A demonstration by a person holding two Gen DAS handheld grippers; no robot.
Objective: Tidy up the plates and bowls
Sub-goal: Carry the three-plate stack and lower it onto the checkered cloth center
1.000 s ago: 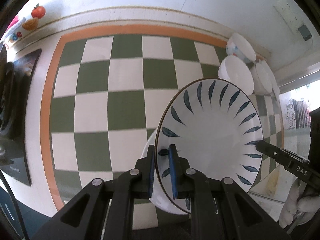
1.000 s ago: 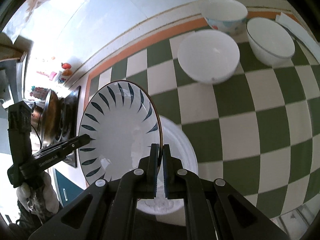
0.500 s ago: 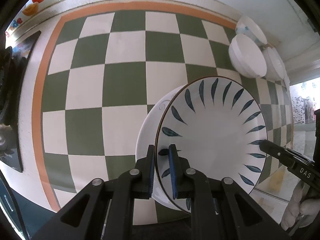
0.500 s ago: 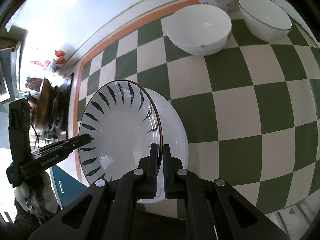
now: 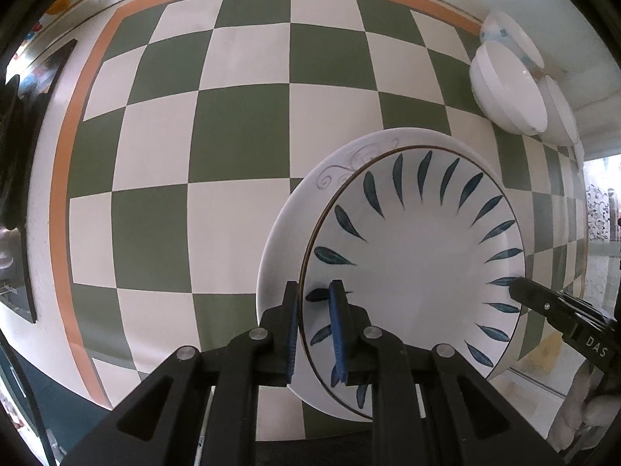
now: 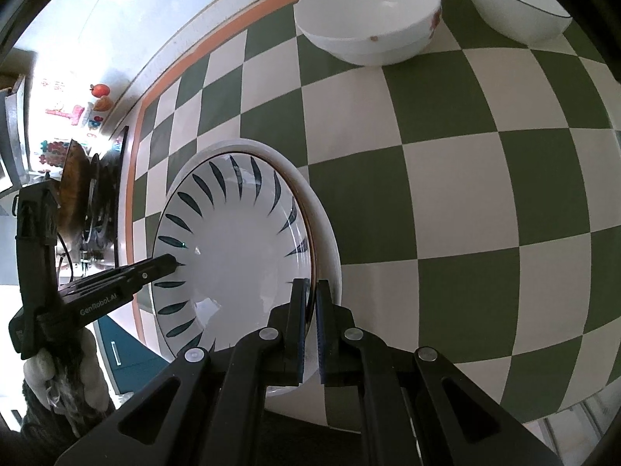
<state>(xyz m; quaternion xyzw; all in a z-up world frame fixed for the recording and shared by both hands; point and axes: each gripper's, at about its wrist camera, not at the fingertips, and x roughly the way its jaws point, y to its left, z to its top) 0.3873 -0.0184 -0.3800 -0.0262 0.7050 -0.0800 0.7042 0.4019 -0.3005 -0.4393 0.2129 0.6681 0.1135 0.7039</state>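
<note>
Below, both grippers pinch opposite rims of the leaf-patterned plate (image 5: 419, 260): the left gripper (image 5: 313, 326) has its blue pads narrowly closed on the near rim, the right gripper (image 6: 309, 322) clamped tight on the far one. Directly under it sits a white plate (image 5: 283, 240) on the checkered cloth (image 5: 240, 116); three bowls (image 6: 368, 19) stand well beyond

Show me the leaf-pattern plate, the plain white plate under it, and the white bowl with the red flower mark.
leaf-pattern plate (image 5: 419, 256), left wrist view, bare centre of its well.
white plate (image 5: 287, 233), left wrist view, exposed left rim.
white bowl (image 6: 368, 44), right wrist view, front outer wall.
</note>
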